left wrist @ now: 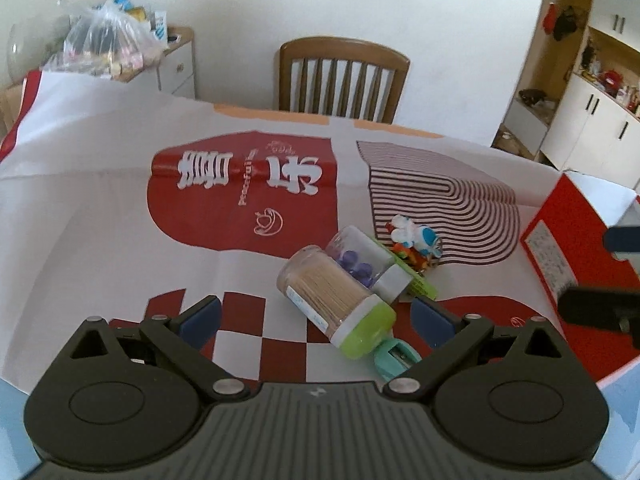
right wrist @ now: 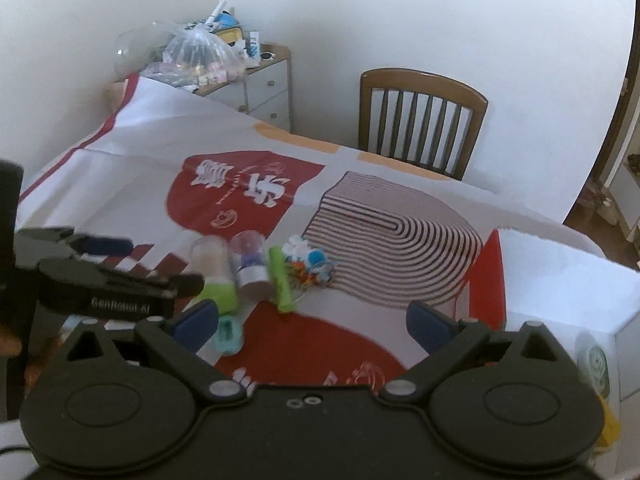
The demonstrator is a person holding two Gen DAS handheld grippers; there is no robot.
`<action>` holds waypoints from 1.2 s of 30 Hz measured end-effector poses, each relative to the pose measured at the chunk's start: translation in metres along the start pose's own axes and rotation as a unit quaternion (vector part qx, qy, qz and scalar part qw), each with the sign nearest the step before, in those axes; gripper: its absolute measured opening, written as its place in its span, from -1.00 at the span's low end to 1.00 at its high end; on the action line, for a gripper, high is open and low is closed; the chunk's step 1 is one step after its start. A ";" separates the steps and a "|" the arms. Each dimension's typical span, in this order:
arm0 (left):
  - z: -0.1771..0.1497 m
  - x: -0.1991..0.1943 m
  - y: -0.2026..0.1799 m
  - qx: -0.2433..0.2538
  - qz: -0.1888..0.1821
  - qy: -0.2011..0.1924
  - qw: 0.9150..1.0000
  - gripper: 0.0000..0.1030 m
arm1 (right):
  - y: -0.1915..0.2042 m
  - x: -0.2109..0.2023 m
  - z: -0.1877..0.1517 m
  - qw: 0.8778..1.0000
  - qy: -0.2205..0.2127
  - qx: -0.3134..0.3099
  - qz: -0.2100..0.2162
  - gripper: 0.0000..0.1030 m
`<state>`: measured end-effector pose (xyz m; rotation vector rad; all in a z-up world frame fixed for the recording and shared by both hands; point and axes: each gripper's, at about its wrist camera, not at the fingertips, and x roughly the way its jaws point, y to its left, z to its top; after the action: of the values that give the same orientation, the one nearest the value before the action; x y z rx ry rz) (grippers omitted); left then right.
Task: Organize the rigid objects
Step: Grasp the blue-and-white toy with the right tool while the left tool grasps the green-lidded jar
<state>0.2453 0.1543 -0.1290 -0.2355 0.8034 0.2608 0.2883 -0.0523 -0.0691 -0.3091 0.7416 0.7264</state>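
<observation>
Toothpick jar [left wrist: 338, 300], clear with a lime-green cap, lies on its side on the worktop [left wrist: 100, 208], cap end toward the left wrist camera, in a small cluster on the printed red-and-white cloth. Touching it on the far right side lies a second clear jar [left wrist: 366, 262] holding purple beads, its white cap pointing the same way. A teal pencil sharpener [left wrist: 396, 358] sits just at the green cap, nearest the camera, and a lime-green flat piece [left wrist: 420, 280] lies under or beside the bead jar; which of the two cannot be told. Beyond it rests a keychain [left wrist: 414, 242] with a white and blue figure and orange bits. The left tongs [left wrist: 316, 316] are spread wide, blue pads on either side of the toothpick jar's cap end without touching it, gripping nothing. The right tongs [right wrist: 312, 320] are likewise spread wide and hold nothing, hovering over the red patch of the cloth nearer than the cluster. In the right wrist view the left tongs' body appears at the left edge, close to the toothpick jar. A red box [left wrist: 576, 264] stands at the right of the worktop. A wooden chair [left wrist: 344, 76] stands at the far side.
</observation>
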 end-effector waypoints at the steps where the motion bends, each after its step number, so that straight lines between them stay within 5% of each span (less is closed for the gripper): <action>1: 0.000 0.004 0.000 -0.002 0.001 0.002 1.000 0.96 | -0.002 0.005 0.004 1.000 0.001 0.001 -0.002 0.95; 8: 0.002 0.022 -0.009 -0.002 0.014 0.008 1.000 0.96 | -0.011 0.043 0.028 1.000 0.009 0.011 -0.005 0.91; 29: -0.001 0.049 -0.005 -0.045 -0.003 0.030 0.999 0.88 | -0.010 0.135 0.037 0.996 0.086 -0.035 0.012 0.31; 36: -0.002 0.052 -0.001 -0.055 -0.023 0.037 0.998 0.49 | -0.006 0.148 0.041 0.994 0.089 -0.050 0.038 0.13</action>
<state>0.2789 0.1594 -0.1687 -0.3691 0.8568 0.2550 0.3891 0.0362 -0.1445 -0.4427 0.8914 0.8168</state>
